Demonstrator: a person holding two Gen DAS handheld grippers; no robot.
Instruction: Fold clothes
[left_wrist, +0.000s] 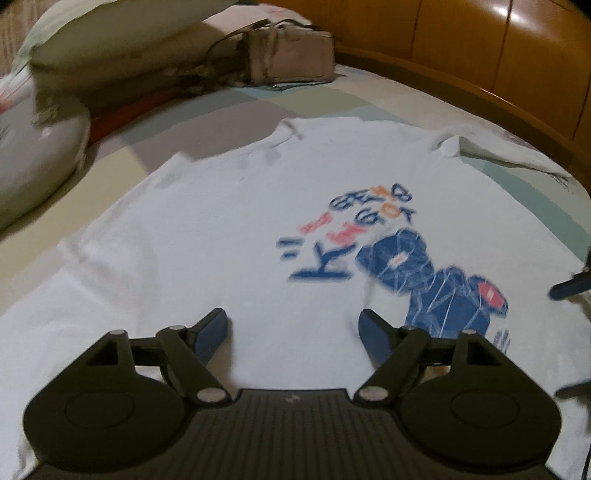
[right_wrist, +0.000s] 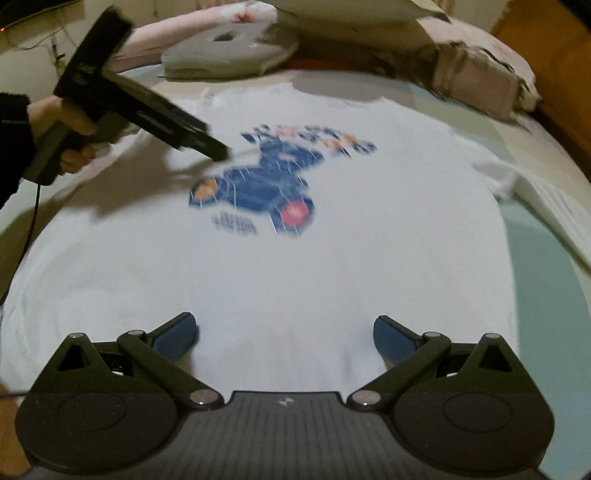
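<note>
the setting is a bed covered by a sheet (left_wrist: 236, 107) in pale checked blocks of green, grey and cream. a glossy wooden headboard (left_wrist: 480, 48) curves along the far edge and catches bright glare from indoor light. a pale green pillow (left_wrist: 96, 33) lies near it, a grey cushion (right_wrist: 229, 51) close by. a beige handbag (left_wrist: 291, 55) rests on the sheet beside the pillow.

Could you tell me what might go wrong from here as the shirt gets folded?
1. Both tongs, left and right, are open over the shirt; a shallow pinch may catch only the top layer.
2. The right sleeve is bunched, so a fold could trap wrinkles.
3. The bag and pillow lie close and could snag a swung edge.
</note>
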